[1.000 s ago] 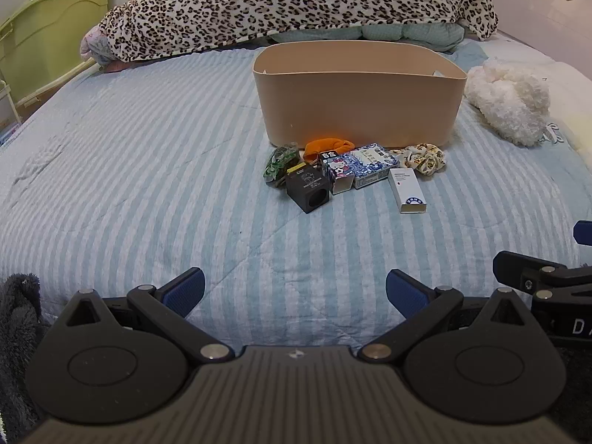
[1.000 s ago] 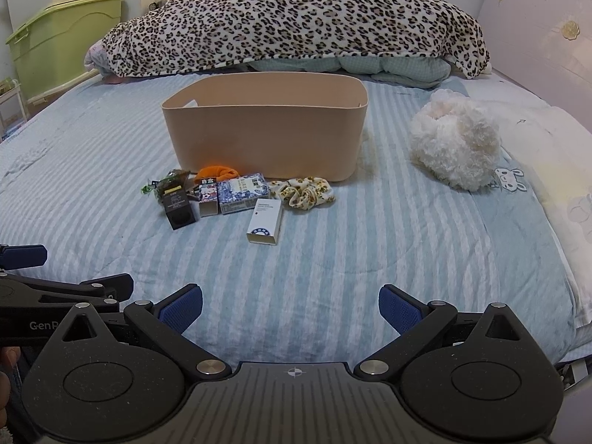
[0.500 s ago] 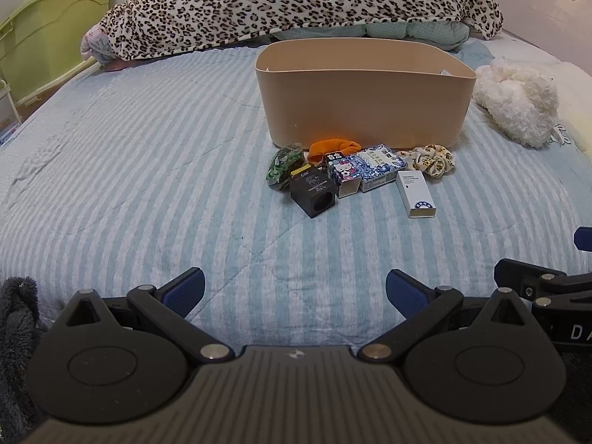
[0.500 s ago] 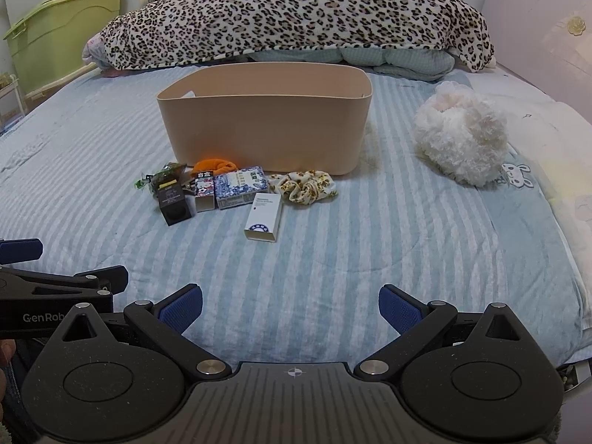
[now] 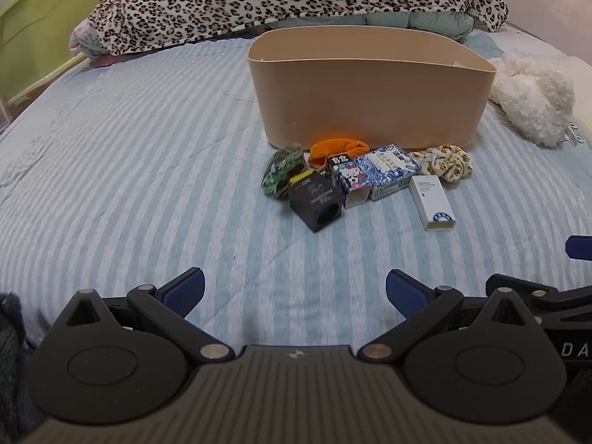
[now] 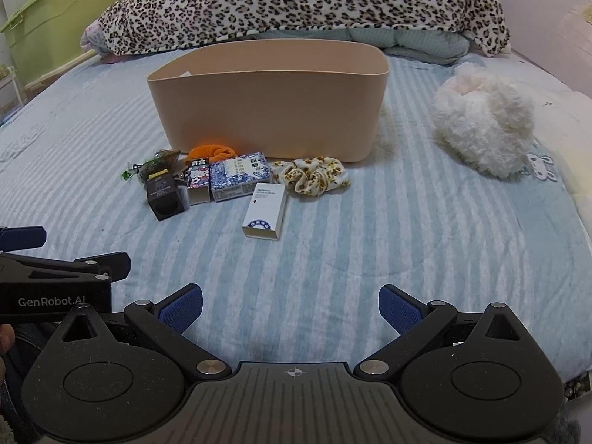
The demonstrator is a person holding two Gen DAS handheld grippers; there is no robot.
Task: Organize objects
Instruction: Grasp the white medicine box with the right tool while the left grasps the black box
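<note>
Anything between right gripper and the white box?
Nothing: only bare striped bedspread between the open right gripper and the white box, per right wrist view.

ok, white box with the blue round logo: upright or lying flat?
Lying flat. The white rectangular box rests on its broad face on the striped blue bedspread, logo end nearest the camera.

A home bedroom is shown: a bed (image 6: 370, 259) is covered by a blue striped quilt, a leopard-print blanket (image 6: 296, 3) is heaped at its head, and a green storage bin (image 6: 55, 18) is seen alongside.
</note>
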